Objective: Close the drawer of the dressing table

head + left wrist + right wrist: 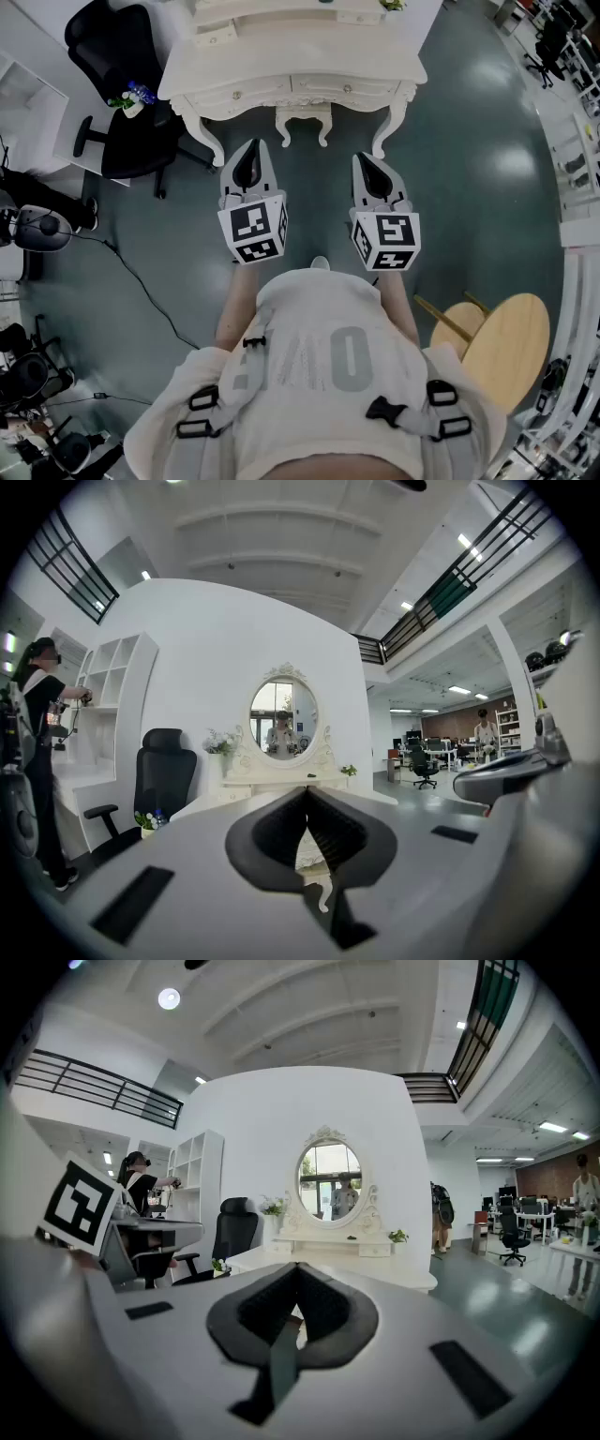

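The white dressing table stands ahead of me, its front drawers facing me; a small drawer on its top at the left seems to stick out a little. Its oval mirror shows in both gripper views. My left gripper and right gripper hover side by side over the floor, short of the table's front edge. Both point at the table, are shut and hold nothing.
A small white stool sits under the table. A black office chair and a flower pot are at the left, a round wooden stool at my right. A person stands by white shelves.
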Available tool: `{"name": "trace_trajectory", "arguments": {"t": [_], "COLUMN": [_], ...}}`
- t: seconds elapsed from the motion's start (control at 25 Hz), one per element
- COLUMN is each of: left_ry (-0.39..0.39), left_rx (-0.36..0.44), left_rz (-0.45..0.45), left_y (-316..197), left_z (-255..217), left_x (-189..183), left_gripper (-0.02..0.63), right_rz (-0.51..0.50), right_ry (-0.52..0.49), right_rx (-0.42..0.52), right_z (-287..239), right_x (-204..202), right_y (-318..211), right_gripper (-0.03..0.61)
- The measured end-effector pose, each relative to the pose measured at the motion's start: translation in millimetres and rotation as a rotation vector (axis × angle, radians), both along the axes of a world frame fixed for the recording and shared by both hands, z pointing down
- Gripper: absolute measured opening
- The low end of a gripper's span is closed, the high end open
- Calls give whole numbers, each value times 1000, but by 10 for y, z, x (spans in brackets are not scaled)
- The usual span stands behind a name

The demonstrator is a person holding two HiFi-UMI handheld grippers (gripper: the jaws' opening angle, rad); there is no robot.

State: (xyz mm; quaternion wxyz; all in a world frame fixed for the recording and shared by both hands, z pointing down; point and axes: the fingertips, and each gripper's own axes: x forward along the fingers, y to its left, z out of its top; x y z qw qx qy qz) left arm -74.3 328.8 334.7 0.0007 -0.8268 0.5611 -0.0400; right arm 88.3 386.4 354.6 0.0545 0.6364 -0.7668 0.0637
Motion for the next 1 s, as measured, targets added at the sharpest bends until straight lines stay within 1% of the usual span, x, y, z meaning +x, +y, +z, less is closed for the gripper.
{"name": "trace_trajectory", "arguments": {"t": [0.16,0.36,0.48,0.6,0.8,0.88,1.0], "left_ry": [5,-4,-3,10,41,51,45], "left_rx": [1,2,-8,-23,-39,-27,8], "left_rz": [18,4,-2,-8,-39,-37,-27], "left_y": [-35,-104,-116,-92,-140,-224,-415], "left_z": [58,105,132,161,219,216,189], "left_x": [40,46,44,7,-70,-52,29], "left_gripper": [18,18,18,18,18,18,18], "right_rz": [-8,-22,-32,-41,-82,-87,-78], "right_ry": [-6,-13,-41,-80,-62,-60,-72], "right_rx": [-8,-14,-29,-43,-60,-59,-59], "right_z": [68,107,159,200,283,310,347], "right_x": [12,18,17,-13,-79,-63,24], "right_y": [-53,-123,-141,-145,-174,-221,-364], "right_gripper": [9,8,9,9,9,9,9]}}
